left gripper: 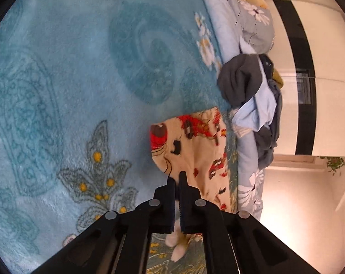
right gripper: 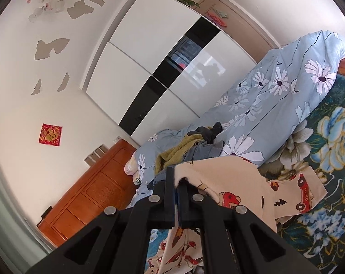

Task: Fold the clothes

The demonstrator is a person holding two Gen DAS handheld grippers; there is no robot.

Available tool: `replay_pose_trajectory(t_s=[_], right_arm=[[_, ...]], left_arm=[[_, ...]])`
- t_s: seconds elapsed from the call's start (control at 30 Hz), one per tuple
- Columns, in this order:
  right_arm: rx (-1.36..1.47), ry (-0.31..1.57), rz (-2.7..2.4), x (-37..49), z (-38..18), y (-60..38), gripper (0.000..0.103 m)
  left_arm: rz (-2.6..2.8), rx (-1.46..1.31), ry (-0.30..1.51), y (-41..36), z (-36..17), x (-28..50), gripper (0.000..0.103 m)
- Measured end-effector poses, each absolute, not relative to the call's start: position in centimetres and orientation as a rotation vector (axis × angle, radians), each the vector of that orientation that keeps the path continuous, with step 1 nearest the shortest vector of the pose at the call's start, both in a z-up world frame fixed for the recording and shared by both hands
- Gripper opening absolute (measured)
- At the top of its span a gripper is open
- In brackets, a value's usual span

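Left gripper (left gripper: 177, 178): its two black fingers (left gripper: 171, 196) stand nearly together, only a thin slit between them; a fold of the cream printed garment (left gripper: 193, 146) passes through that slit, pale cloth showing below the fingers at 6 o'clock; pinched tight on the cloth.

Right gripper (right gripper: 176, 178): its fingers (right gripper: 169, 182) are drawn close, a fuzzy cream edge of the same garment (right gripper: 229, 182) caught between the tips; the cloth drapes away from the tips toward 3 o'clock and hangs down under the gripper toward 6 o'clock.

Garment: cream, printed with red cars and small black bats; in the left view it spreads from the fingertips up toward 12 o'clock, lifted over the blanket; in the right view a flap with a red car lies toward 3 o'clock.

Blanket (left gripper: 81, 80): turquoise plush with a darker pattern, filling the left view from 9 to 12 o'clock; in the right view a dark green floral part of the bedding (right gripper: 332, 137) lies at 3 o'clock.

Clothes pile (left gripper: 252, 91): grey, pale blue and dark pieces heaped at 2 o'clock of the left view, just beyond the garment; in the right view the pile (right gripper: 195, 143) sits just past the fingertips at 12 o'clock.

Quilt (right gripper: 275, 96): pale blue with white daisies, bunched behind the pile toward 2 o'clock.

Wardrobe (right gripper: 154, 68): glossy white and black doors at 12 o'clock; a wooden headboard (right gripper: 88, 196) stands at 8 o'clock.
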State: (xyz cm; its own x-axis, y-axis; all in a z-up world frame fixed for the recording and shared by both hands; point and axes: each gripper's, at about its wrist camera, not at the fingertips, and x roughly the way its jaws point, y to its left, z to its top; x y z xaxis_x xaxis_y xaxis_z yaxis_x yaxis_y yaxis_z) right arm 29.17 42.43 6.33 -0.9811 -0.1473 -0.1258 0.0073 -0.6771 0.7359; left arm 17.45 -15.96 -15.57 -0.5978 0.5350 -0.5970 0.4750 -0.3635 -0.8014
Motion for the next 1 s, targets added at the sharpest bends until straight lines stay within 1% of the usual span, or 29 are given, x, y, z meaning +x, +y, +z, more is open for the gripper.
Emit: replay_pose_trajectory(t_s=[0.17,0.2,0.27,0.3,0.37,0.4,0.43,0.47,0.53,0.63,0.7,0.77,0.97,1.0], right_arm=[[0.235,-1.166,-2.786,30.8,7.7,41.2,0.002],[0.226,-1.151,-2.784,31.2,8.0,40.8,0.002],[0.211,-1.147,-2.745,32.7,9.1,39.4,0.002],[0.199,-1.117,-2.739,33.6,9.8,38.5,0.002],[0.216,-1.015,-2.761,34.3,10.8,36.6,0.002],[0.225,-0.964,-2.771,34.6,11.3,35.6,0.002],[0.251,-0.957,-2.741,33.7,11.2,35.1,0.002],[0.279,-0.968,-2.717,32.5,10.7,34.7,0.002],[0.368,-1.014,-2.697,29.0,8.8,34.5,0.002],[0.565,-1.111,-2.687,23.0,4.3,35.4,0.002],[0.715,-1.188,-2.672,19.0,0.7,36.5,0.002],[0.855,-1.254,-2.654,15.5,-2.8,37.6,0.002],[1.085,-1.305,-2.688,9.9,-6.8,40.0,0.002],[1.124,-1.313,-2.692,8.9,-7.5,40.4,0.002]], left_arm=[[2.217,-1.049,-1.832,-21.4,-8.3,19.6,0.002],[2.205,-0.978,-1.858,-23.1,-6.4,20.7,0.002],[2.248,-0.829,-1.847,-26.4,-2.2,23.6,0.002],[2.363,-0.774,-1.779,-28.0,0.5,24.7,0.002],[2.541,-0.696,-1.659,-29.9,4.2,25.5,0.002],[2.583,-0.677,-1.631,-30.4,5.2,24.9,0.002],[2.612,-0.680,-1.612,-30.7,5.7,23.8,0.002],[2.634,-0.717,-1.592,-30.7,5.5,22.3,0.002],[2.669,-0.862,-1.569,-30.2,3.4,18.2,0.002],[2.714,-1.119,-1.533,-29.1,-2.0,11.8,0.002],[2.755,-1.264,-1.486,-27.9,-5.6,9.3,0.002],[2.772,-1.308,-1.429,-27.0,-6.1,6.9,0.002],[2.815,-1.433,-1.252,-24.2,-7.5,-0.3,0.002],[2.828,-1.453,-1.196,-23.8,-7.3,-1.7,0.002]])
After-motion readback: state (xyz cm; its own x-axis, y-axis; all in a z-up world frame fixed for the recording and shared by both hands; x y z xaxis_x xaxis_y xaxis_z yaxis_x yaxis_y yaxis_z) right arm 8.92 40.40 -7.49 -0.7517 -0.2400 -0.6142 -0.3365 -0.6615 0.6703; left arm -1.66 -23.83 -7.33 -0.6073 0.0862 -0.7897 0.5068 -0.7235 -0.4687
